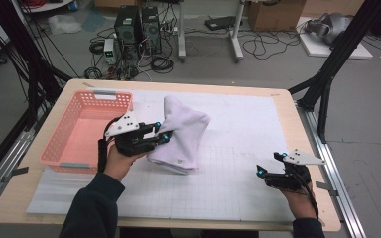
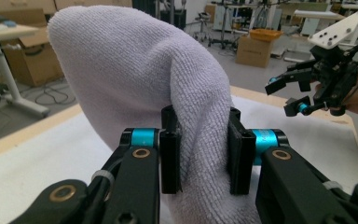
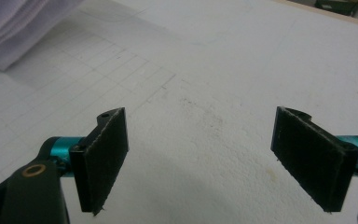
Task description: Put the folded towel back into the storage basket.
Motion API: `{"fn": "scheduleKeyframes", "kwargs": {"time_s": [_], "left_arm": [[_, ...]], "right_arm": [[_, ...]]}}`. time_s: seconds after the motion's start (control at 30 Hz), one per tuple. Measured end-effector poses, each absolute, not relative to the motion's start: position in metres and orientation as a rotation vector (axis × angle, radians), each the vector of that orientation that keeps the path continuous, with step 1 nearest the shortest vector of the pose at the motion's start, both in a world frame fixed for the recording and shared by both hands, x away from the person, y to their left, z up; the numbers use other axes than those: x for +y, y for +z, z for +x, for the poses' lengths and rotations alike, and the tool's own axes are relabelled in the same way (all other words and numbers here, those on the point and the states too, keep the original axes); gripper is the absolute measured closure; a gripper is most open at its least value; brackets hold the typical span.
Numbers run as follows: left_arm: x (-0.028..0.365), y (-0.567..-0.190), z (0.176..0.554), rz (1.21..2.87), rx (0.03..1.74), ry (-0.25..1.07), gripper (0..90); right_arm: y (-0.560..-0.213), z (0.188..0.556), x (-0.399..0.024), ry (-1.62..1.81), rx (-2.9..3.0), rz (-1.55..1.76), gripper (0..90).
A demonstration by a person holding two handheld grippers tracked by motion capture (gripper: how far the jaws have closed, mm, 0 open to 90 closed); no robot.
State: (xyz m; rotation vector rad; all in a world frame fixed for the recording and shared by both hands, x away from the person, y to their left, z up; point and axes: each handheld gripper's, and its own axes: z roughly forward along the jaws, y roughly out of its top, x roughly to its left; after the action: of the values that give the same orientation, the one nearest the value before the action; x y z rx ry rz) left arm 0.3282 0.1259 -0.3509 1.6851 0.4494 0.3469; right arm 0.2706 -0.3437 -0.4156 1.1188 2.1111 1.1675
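— Cables, computer towers and cardboard boxes clutter the grey floor beyond the wooden table [image 1: 287, 106], and a white gridded mat [image 1: 238, 148] covers most of its top. Where is the towel?

— White towel [image 1: 181, 134] sits bunched up near the middle of the mat, just right of the pink basket [image 1: 87, 129], with its top raised into a peak.

— And the left gripper [image 1: 159, 131]?

— It is between the basket and the towel, jaws pinching a thick fold of the cloth (the left gripper view shows both black pads [image 2: 170, 158] pressed into the terry).

— The right gripper [image 1: 270, 162]?

— Well to the right of the towel, low over the bare mat, jaws spread wide with nothing between them.
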Motion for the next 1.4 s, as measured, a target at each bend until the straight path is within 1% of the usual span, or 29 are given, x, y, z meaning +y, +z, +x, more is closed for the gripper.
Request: {"fn": "scheduleKeyframes", "kwargs": {"time_s": [0.1, 0.2, 0.3, 0.33, 0.37, 0.4, 0.47, 0.5, 0.6, 0.63, 0.67, 0.7, 0.73, 1.1, 1.4], "left_arm": [[0.141, -0.344, 0.327, 1.651, 0.433, 0.357, 71.2], [0.149, -0.340, 0.327, 1.643, 0.432, 0.358, 71.2], [0.166, -0.331, 0.328, 1.637, 0.430, 0.362, 71.1], [0.166, -0.331, 0.328, 1.637, 0.430, 0.362, 71.1], [0.177, -0.327, 0.329, 1.637, 0.433, 0.363, 71.1], [0.177, -0.327, 0.329, 1.637, 0.433, 0.363, 71.2], [0.191, -0.322, 0.330, 1.630, 0.444, 0.373, 71.1], [0.191, -0.322, 0.330, 1.630, 0.444, 0.373, 71.1], [0.207, -0.316, 0.331, 1.616, 0.454, 0.386, 71.1], [0.217, -0.312, 0.331, 1.606, 0.462, 0.389, 71.1], [0.217, -0.312, 0.331, 1.606, 0.462, 0.389, 71.1], [0.228, -0.309, 0.332, 1.602, 0.469, 0.394, 71.1], [0.228, -0.309, 0.332, 1.602, 0.469, 0.394, 71.1], [0.283, -0.281, 0.334, 1.581, 0.508, 0.455, 71.1], [0.315, -0.277, 0.335, 1.562, 0.556, 0.485, 71.1]], "right_arm": [[-0.416, 0.271, -0.343, 1.168, 2.110, 1.117, 17.4], [-0.416, 0.271, -0.343, 1.168, 2.114, 1.119, 17.4], [-0.416, 0.271, -0.342, 1.168, 2.113, 1.116, 17.4], [-0.416, 0.271, -0.342, 1.168, 2.113, 1.116, 17.4], [-0.416, 0.271, -0.342, 1.167, 2.113, 1.117, 17.4], [-0.416, 0.271, -0.342, 1.166, 2.114, 1.120, 17.4], [-0.416, 0.271, -0.343, 1.164, 2.113, 1.119, 17.4], [-0.416, 0.271, -0.342, 1.164, 2.113, 1.120, 17.4], [-0.416, 0.271, -0.341, 1.163, 2.113, 1.117, 17.4], [-0.416, 0.271, -0.341, 1.162, 2.115, 1.122, 17.4], [-0.416, 0.271, -0.341, 1.162, 2.115, 1.122, 17.4], [-0.416, 0.271, -0.340, 1.159, 2.115, 1.114, 17.4], [-0.416, 0.271, -0.340, 1.159, 2.115, 1.114, 17.4], [-0.416, 0.272, -0.337, 1.149, 2.126, 1.108, 17.4], [-0.417, 0.273, -0.333, 1.145, 2.137, 1.098, 17.4]]}}
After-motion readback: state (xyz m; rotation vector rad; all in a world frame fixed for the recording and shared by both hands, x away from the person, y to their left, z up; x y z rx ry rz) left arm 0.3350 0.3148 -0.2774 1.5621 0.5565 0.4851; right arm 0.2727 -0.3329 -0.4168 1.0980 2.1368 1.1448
